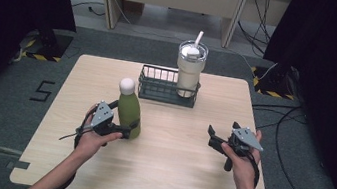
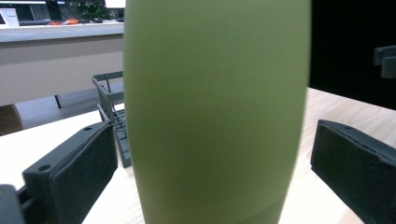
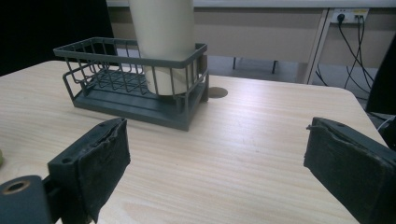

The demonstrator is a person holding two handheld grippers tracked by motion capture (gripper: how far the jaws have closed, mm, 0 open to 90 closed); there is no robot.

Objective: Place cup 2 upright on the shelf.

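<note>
The left gripper (image 1: 123, 130) stands spread around the green bottle (image 1: 129, 111), not yet clamping; the right gripper (image 1: 215, 138) is released. An off-centre squeeze may tip the tall bottle.

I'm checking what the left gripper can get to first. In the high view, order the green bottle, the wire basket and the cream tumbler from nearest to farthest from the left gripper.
1. Green bottle: standing between the open jaws of the left gripper.
2. Wire basket: farther back, toward the table's middle.
3. Cream tumbler: standing in the basket's right end, farthest.
</note>
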